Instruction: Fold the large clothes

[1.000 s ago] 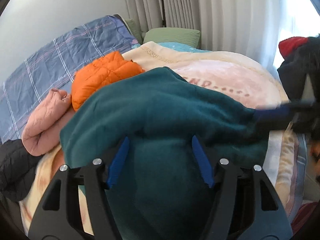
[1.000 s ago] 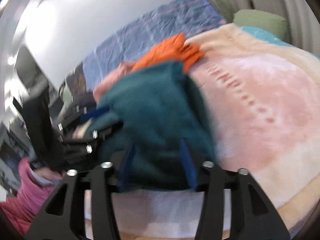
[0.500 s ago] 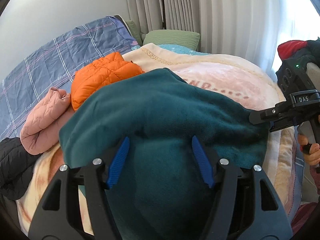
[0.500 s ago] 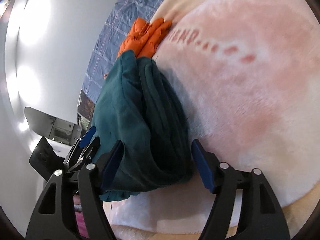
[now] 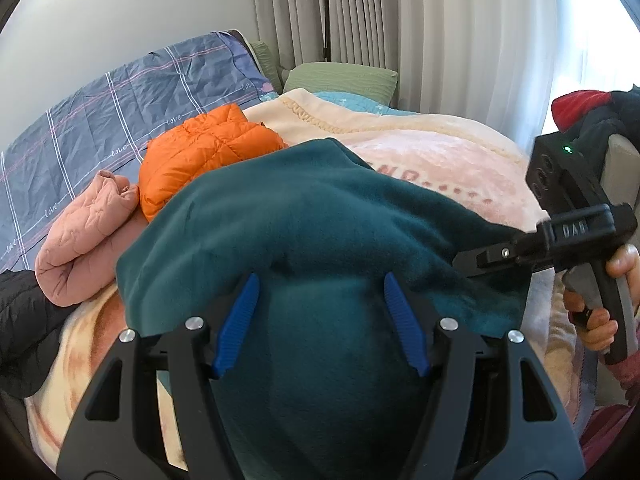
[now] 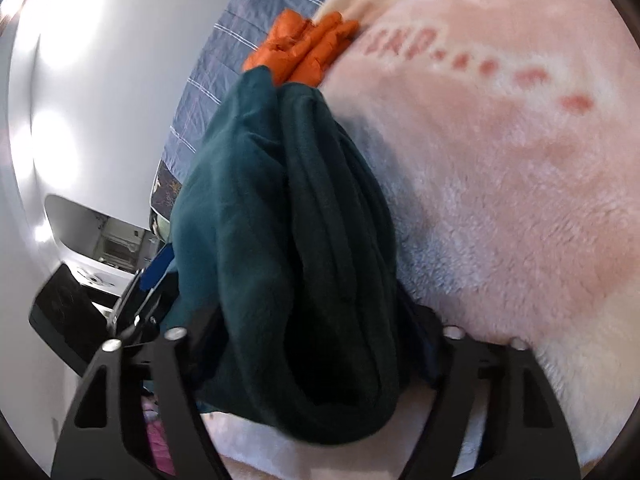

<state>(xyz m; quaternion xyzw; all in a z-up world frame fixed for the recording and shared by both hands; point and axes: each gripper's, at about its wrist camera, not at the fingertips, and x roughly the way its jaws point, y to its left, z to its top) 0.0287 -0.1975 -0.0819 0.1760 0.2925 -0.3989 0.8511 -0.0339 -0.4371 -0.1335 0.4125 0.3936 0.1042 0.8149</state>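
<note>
Teal fleece bunches thick between my right tool, pads hidden; left tool gapes wide. Layers could slip, spoiling my fold.

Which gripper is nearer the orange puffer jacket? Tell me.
Left. The left gripper sits over the teal fleece just short of the orange puffer jacket; the right gripper holds the fleece's far edge.
</note>
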